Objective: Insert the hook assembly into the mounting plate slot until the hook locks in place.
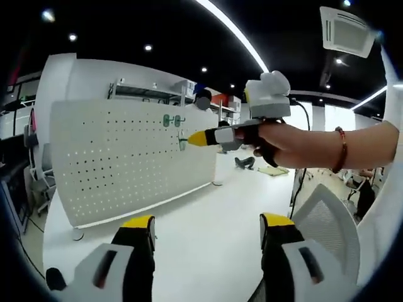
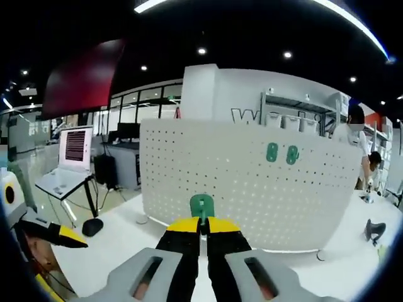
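At pegboard (image 2: 252, 182) face: right gripper (image 2: 202, 228) pinched tight on green hook (image 2: 202, 206), near panel. Two green hooks (image 2: 281, 153) already mounted higher up. Left gripper (image 1: 208, 225) spread wide, holding nothing, above white table (image 1: 189, 239).

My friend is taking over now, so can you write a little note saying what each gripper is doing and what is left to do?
Right gripper: jaws shut on the green hook, held up in front of the white board with holes.
Left gripper: jaws open, holding nothing, low over the white table.
Two green hooks already sit high on the board.
Done: hook picked up and brought to the board.
Left: push it into a slot until it locks. It does not look in yet, though how close it is to the board is hard to judge.
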`<action>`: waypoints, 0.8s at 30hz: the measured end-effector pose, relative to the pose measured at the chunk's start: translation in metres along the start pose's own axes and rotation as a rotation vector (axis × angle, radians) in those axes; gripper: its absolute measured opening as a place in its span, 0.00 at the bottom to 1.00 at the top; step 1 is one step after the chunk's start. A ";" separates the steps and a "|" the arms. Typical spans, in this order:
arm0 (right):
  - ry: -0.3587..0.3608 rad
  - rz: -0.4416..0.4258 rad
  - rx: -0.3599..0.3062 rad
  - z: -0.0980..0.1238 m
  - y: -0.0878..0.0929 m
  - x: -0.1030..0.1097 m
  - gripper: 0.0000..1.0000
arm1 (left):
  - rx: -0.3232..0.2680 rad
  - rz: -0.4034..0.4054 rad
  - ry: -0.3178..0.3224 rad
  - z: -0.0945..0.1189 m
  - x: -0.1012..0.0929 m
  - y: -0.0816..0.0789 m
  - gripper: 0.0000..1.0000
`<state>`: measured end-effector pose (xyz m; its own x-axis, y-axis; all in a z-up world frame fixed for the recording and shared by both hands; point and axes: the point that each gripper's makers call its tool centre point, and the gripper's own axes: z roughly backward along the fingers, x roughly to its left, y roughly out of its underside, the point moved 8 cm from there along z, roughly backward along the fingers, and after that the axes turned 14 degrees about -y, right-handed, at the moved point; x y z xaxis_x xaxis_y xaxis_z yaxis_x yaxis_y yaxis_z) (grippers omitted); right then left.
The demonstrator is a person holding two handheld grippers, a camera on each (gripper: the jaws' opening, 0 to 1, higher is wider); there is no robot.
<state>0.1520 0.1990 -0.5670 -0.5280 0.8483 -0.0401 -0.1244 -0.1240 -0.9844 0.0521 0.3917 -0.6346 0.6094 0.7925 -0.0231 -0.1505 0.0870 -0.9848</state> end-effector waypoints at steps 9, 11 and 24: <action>0.041 -0.060 -0.064 -0.003 -0.017 -0.016 0.01 | 0.004 -0.008 0.003 0.004 -0.002 0.002 0.74; 0.048 -0.077 -0.078 -0.004 -0.020 -0.019 0.01 | -0.002 0.007 0.012 0.003 -0.004 0.002 0.75; 0.089 -0.146 -0.117 -0.023 -0.027 -0.036 0.01 | -0.013 0.023 0.021 0.002 -0.008 0.003 0.79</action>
<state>0.1932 0.1839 -0.5429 -0.4341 0.8959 0.0944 -0.0929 0.0598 -0.9939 0.0450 0.3873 -0.6370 0.6219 0.7815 -0.0494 -0.1548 0.0608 -0.9861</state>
